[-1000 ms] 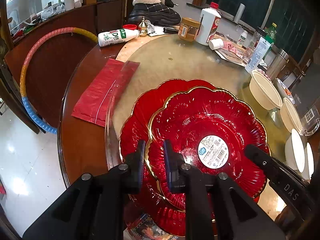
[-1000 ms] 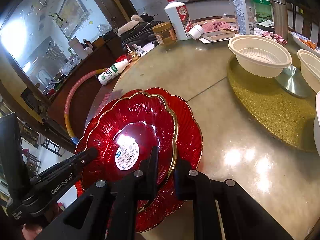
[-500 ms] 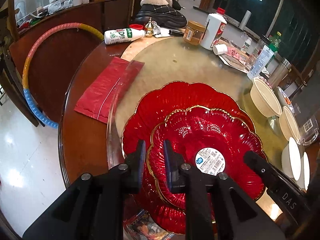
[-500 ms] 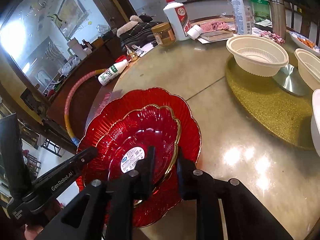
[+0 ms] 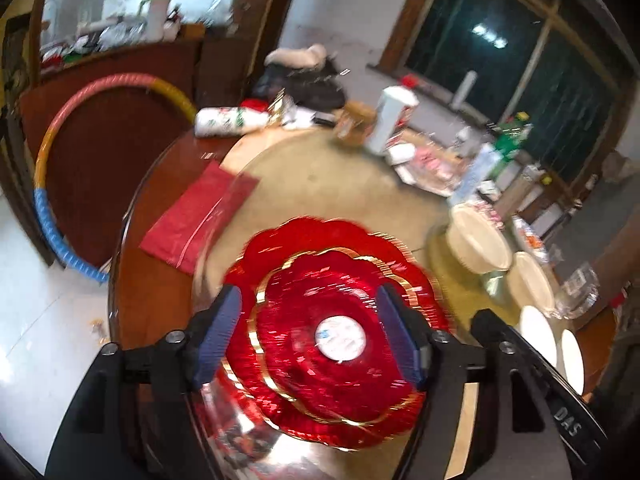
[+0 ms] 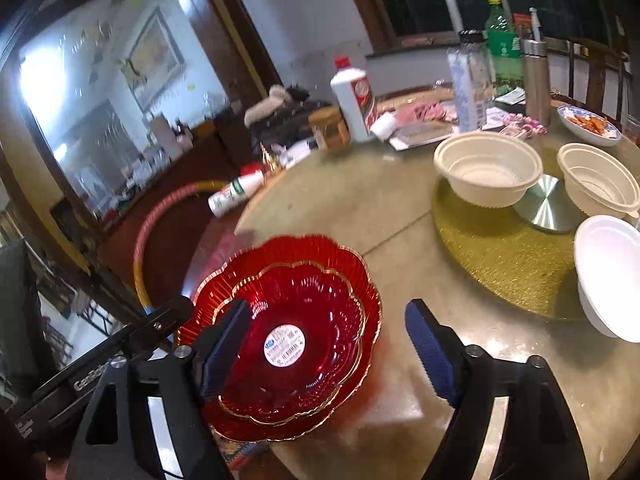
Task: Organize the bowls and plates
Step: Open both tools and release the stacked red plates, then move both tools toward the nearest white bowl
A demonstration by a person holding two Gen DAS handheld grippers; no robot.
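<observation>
The smaller red scalloped plate (image 6: 296,336), gold-rimmed and carrying a white barcode sticker (image 6: 284,345) at its centre, lay nested inside the larger red scalloped plate (image 6: 352,268), and the pair sat on the glass turntable (image 6: 360,208) near its edge. The right gripper (image 6: 326,354) stood above them with its blue-padded fingers (image 6: 430,350) spread wide, holding nothing; one finger overlapped the plates' rim in that view, the other hung over bare glass. The left gripper (image 5: 310,336) was likewise wide apart and empty, its fingers (image 5: 218,334) flanking the stacked plates (image 5: 332,336) in its blurred view. Farther across the turntable, two cream plastic bowls (image 6: 488,172) rested on a gold mat (image 6: 504,256), with a white bowl (image 6: 608,276) just beside them. Beyond stood a white liquor bottle (image 6: 354,98), a jar (image 6: 330,128) and a green bottle (image 6: 500,44). A red plastic bag (image 5: 196,216) lay on the wooden table rim (image 5: 132,280), and a hula hoop (image 5: 52,184) leaned behind.
</observation>
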